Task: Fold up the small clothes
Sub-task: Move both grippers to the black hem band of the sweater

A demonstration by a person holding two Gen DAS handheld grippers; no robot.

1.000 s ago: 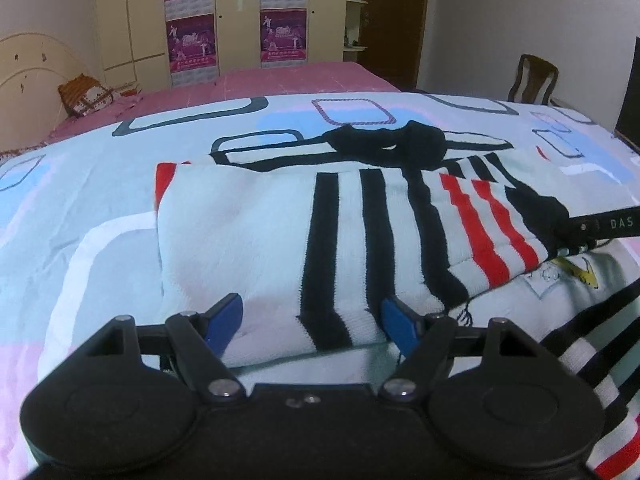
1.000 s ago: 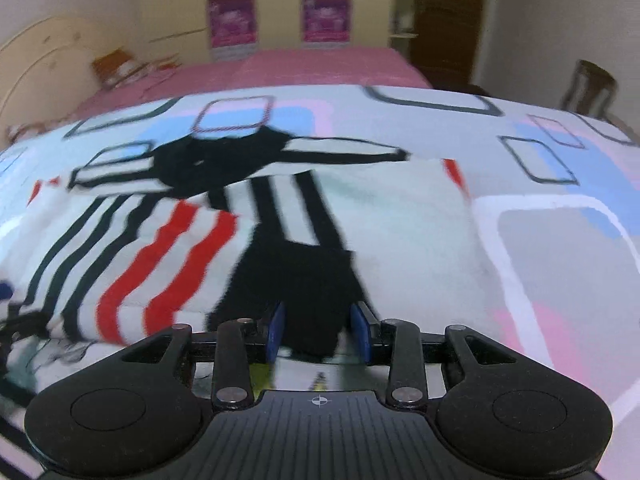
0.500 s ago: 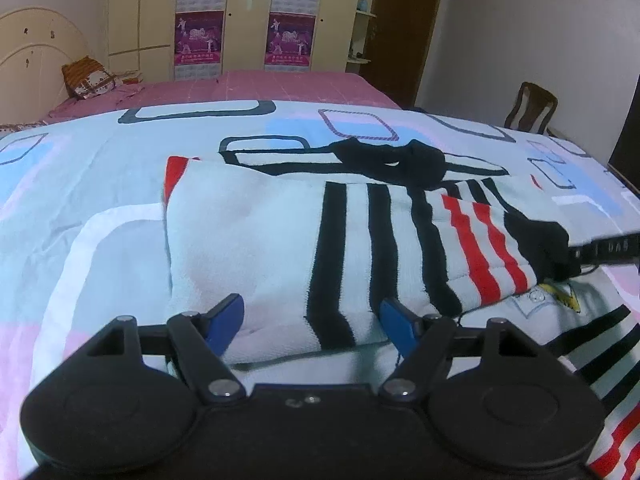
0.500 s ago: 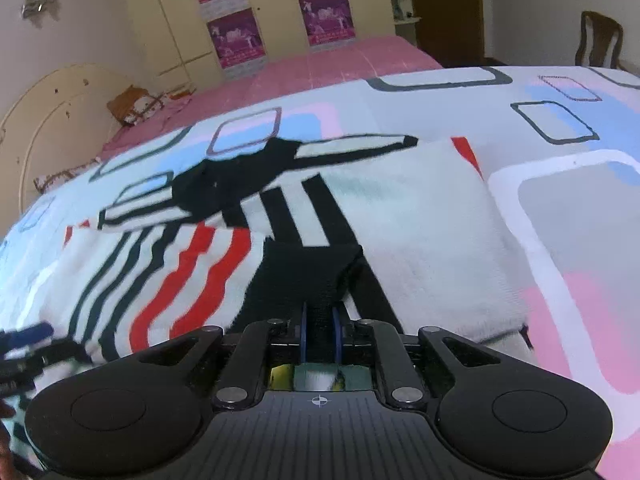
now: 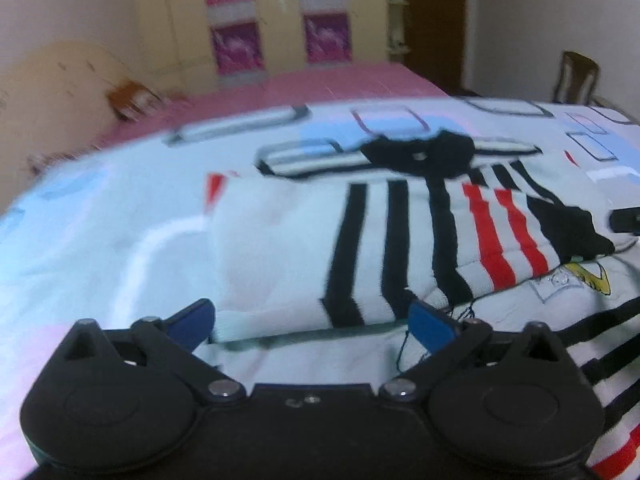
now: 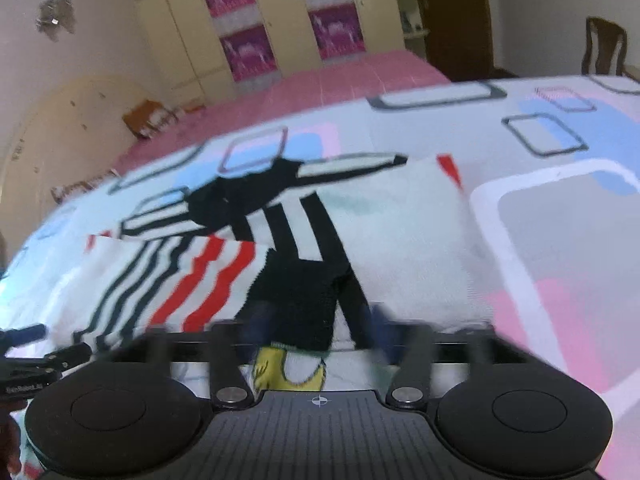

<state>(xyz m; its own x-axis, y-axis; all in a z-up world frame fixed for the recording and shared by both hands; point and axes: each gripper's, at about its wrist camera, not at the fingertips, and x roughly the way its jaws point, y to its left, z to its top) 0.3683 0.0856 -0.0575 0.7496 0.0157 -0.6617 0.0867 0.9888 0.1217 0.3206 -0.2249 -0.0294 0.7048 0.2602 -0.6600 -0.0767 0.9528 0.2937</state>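
A small white knit sweater (image 5: 288, 248) with black and red stripes lies on the bed, both sleeves folded in over the body. My left gripper (image 5: 312, 320) is open, its blue pads on either side of the folded left sleeve's near edge. The sweater also shows in the right wrist view (image 6: 400, 240). My right gripper (image 6: 316, 330) is open, blurred by motion, with the black cuff (image 6: 296, 300) of the striped sleeve lying loose between its fingers. A yellow print (image 6: 276, 368) on the sweater's front shows just below the cuff.
The bedspread (image 5: 100, 216) is white with pink, blue and grey rectangles. A pink sheet (image 5: 320, 84) covers the bed's far part, near a headboard (image 5: 52, 88) and cupboards. A wooden chair (image 6: 604, 44) stands at the right. The left gripper's tip (image 6: 24, 334) shows at the left edge.
My right gripper was shut on the black cuff half a second ago and has now opened, letting it go. Both grippers have shifted slightly; the left one stays open.
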